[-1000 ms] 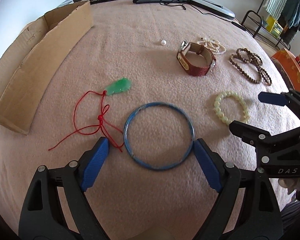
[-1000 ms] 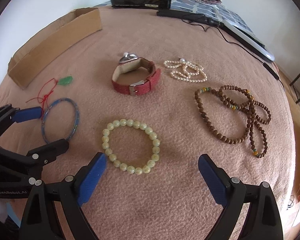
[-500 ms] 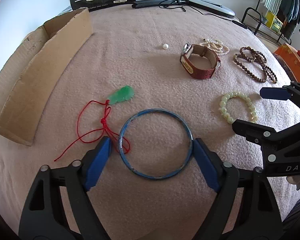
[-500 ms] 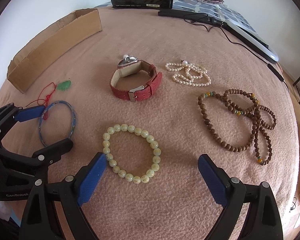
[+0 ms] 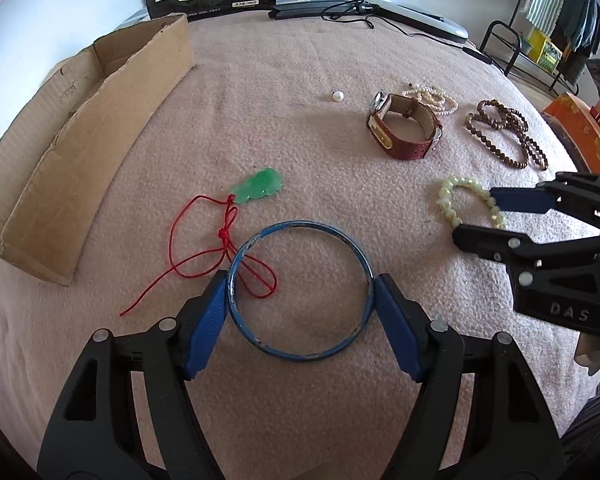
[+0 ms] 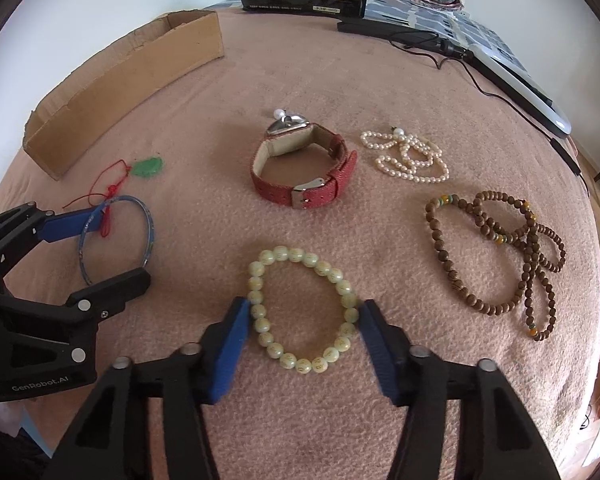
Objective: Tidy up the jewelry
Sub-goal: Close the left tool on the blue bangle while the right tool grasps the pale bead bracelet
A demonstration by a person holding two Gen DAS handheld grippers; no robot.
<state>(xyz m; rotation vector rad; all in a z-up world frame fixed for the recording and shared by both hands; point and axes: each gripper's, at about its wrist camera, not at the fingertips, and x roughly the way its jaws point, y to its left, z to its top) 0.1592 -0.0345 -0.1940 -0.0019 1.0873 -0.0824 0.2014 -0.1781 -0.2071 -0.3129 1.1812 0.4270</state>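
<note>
Right wrist only: green beads (image 6: pixel 445 200) on brown strand (image 6: pixel 496 256).

We see both views evenly lit by soft daylight, with no harsh glare on the pink blanket (image 5: pixel 300 128). Shadows are faint and short: a soft one lies under the blue bangle (image 5: pixel 300 290) and inside the red watch (image 6: pixel 304 168) strap. The white wall (image 6: pixel 100 8) at the top is nearly blown out. The fisheye lens bends everything strongly (the cardboard tray (image 5: pixel 80 152) curves like a bow), and black vignette fills the corners. We find the middle sharp, down to the blanket's nap, while the edges soften and smear slightly. No motion blur shows.
</note>
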